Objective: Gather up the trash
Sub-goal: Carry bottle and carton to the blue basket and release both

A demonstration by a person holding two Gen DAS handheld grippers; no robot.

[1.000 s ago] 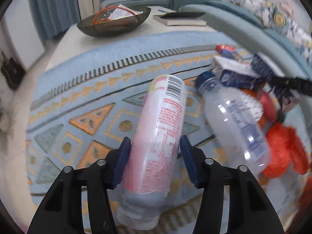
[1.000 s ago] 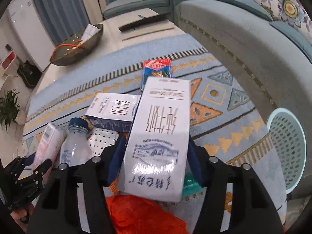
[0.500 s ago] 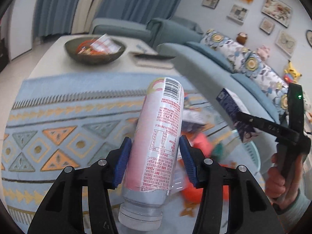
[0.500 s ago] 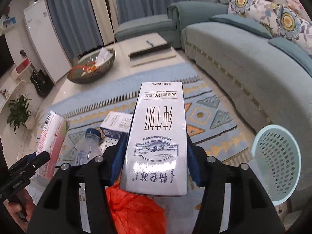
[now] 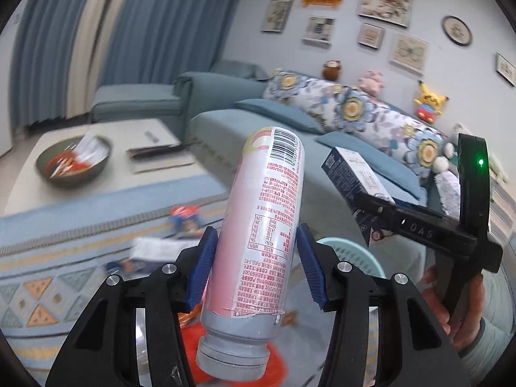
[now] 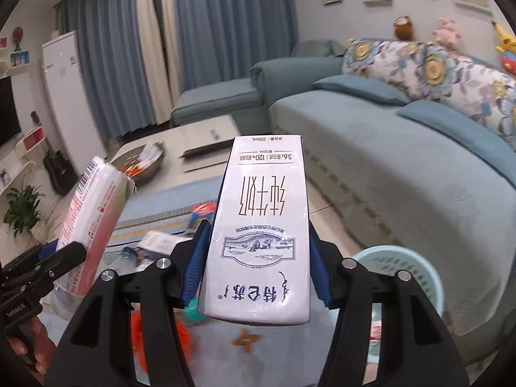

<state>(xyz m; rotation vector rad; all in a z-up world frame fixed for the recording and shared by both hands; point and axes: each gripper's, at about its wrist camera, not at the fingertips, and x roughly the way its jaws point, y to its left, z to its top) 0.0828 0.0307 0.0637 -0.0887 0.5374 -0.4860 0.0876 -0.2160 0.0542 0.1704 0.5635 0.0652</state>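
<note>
Careful, your left gripper [image 5: 258,267] squeezes the pink bottle [image 5: 261,225] and your right gripper [image 6: 254,267] squeezes the milk carton [image 6: 261,225], both up in the air, so tipping early could drop them beside the basket [image 6: 406,277] at 4 o'clock.

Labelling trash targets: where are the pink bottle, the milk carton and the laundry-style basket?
pink bottle [image 5: 264,232], left wrist view, label middle.
milk carton [image 6: 261,235], right wrist view, front face.
basket [image 6: 416,274], right wrist view, inner wall.

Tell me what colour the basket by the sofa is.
Pale turquoise basket, clearest in the right wrist view.
</note>
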